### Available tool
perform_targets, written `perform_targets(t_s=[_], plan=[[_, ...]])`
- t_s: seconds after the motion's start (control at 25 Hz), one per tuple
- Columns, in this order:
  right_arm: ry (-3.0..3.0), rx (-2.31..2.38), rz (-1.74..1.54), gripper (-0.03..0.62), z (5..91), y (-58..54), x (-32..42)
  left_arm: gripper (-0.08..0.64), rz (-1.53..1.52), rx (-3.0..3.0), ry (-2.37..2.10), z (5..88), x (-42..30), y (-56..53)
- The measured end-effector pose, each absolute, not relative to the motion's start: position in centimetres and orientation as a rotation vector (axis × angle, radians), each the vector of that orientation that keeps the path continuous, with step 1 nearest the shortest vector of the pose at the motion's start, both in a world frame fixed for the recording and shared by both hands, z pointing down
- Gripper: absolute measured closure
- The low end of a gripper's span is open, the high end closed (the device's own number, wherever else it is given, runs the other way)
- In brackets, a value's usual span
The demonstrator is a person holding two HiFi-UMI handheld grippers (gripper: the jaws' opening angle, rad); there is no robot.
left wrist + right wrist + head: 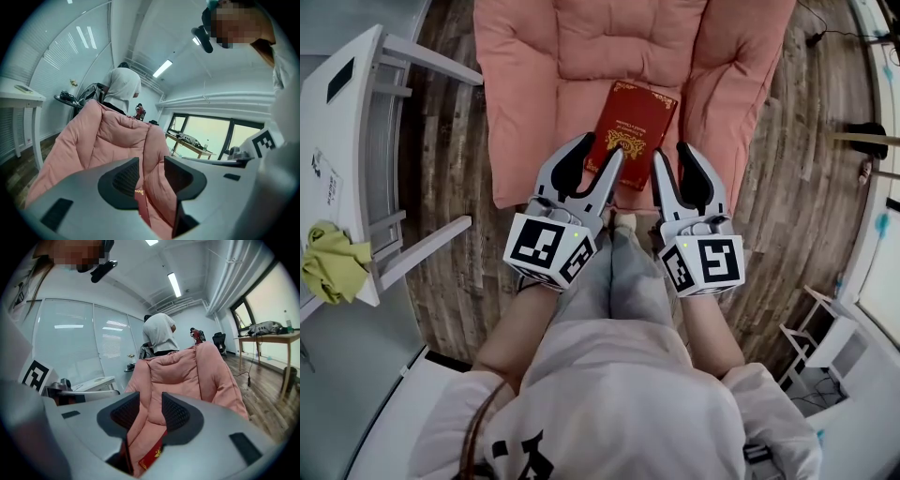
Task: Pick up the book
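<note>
Both, fingers spread: left gripper (602, 146), right gripper (673, 150) | book (630, 117) on pink cushion (534, 75), perhaps untouched | wood floor (450, 159)

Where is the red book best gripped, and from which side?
The red book lies cover-up in the pink armchair, with padding rising round its far and side edges. So probably grip its near edge, one corner each for the left gripper and right gripper, both open, coming from the open front.

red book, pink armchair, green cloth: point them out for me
red book (635, 114): head view, middle of its cover
pink armchair (572, 56): head view, padding left of the red book
green cloth (333, 264): head view, middle of the crumpled fabric
</note>
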State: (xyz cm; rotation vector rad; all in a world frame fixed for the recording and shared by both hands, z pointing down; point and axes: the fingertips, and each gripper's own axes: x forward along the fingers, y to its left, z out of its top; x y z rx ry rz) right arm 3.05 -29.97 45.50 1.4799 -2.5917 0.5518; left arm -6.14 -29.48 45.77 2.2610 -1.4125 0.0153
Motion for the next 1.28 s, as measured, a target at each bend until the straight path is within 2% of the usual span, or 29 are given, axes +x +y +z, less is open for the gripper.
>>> perform_targets(t_s=[1.28], plan=[[-2.453, 1.481, 0.585, 0.446, 59.0, -30.6, 2.6, 0.407, 0.144, 2.237, -1.448, 59.0, -7.4, -29.7]])
